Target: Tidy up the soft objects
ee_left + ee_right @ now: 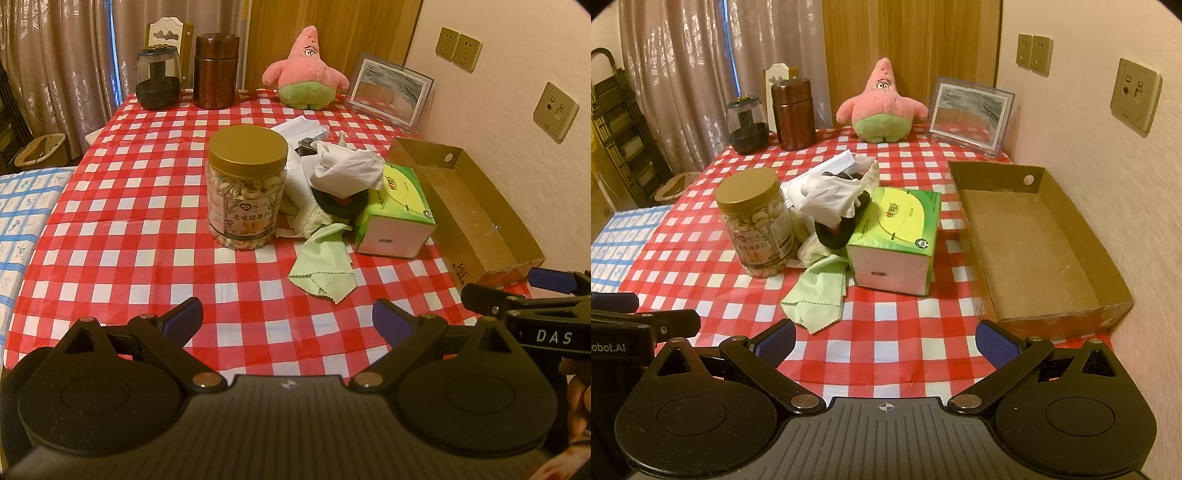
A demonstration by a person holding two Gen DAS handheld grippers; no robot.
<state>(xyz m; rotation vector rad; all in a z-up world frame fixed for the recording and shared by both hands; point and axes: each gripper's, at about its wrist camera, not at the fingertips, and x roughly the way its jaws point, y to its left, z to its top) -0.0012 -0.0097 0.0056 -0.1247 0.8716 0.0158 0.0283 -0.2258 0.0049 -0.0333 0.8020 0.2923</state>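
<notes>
A pile of soft things lies mid-table: a light green cloth (323,266) (816,295), a white cloth (347,168) (827,197) over a black ring-shaped item (341,206) (833,234), and a pale towel (312,218). A pink starfish plush (304,70) (881,105) sits at the far edge. An open cardboard box (476,221) (1034,240) lies at the right by the wall. My left gripper (288,321) is open and empty above the near tablecloth. My right gripper (886,339) is open and empty, just right of the left one.
A cashew jar (245,188) (757,225) and a green tissue box (397,210) (897,240) flank the pile. A brown canister (216,70), a dark glass jar (158,79) and a picture frame (389,92) stand at the far edge. Red checked tablecloth (147,229).
</notes>
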